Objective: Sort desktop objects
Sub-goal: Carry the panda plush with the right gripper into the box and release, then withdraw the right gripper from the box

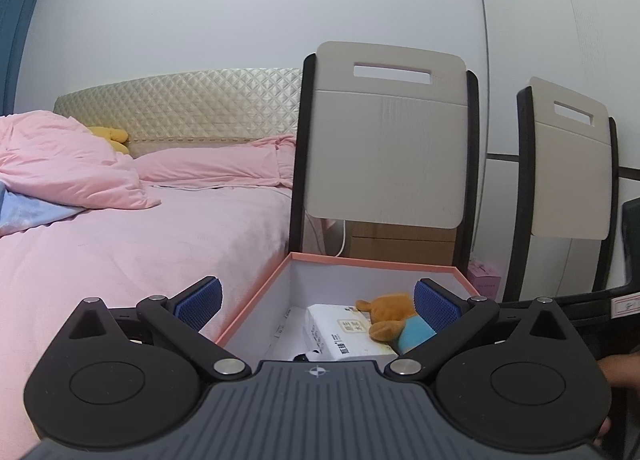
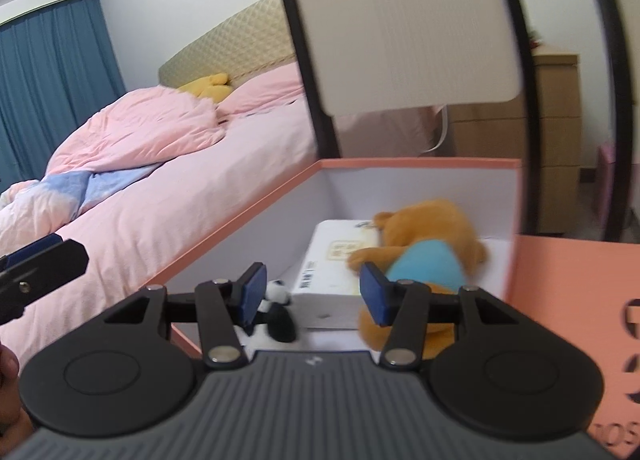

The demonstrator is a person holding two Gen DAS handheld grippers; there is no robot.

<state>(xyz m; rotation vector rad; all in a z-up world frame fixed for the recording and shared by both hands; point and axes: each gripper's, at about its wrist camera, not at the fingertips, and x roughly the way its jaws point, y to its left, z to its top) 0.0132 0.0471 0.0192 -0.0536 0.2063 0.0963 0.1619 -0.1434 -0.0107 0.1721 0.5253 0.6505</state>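
Since both tools hung over the orange-rimmed box [image 2: 256, 215] with nothing between their pads, the main risk, as I judged it, lay in the box itself: its thin walls stood tall around the contents, and a gripper lowered carelessly could have caught the rim and dragged or tipped it. The bed [image 1: 132, 244], just beside the box's left wall, left little room on that side, and the chair back [image 1: 386, 147] rose directly behind the far wall, so a high reach forward could have struck it; a second chair [image 1: 568, 163] stood further right.

Inside, the brown plush bear [image 2: 428, 236] in its blue shirt lay on its side, partly over the white tissue pack [image 2: 332, 260]. A small black-and-white plush [image 2: 278, 312] sat low at the near end, touching the pack. Any grab at the pack would probably have dislodged the bear, and the soft toys could have slipped from a shallow pinch.

The right gripper [image 2: 312, 290] was released, its jaws parted just above the pack and bear. The left gripper [image 1: 318, 302] was spread wide, holding nothing, above the box's near end.
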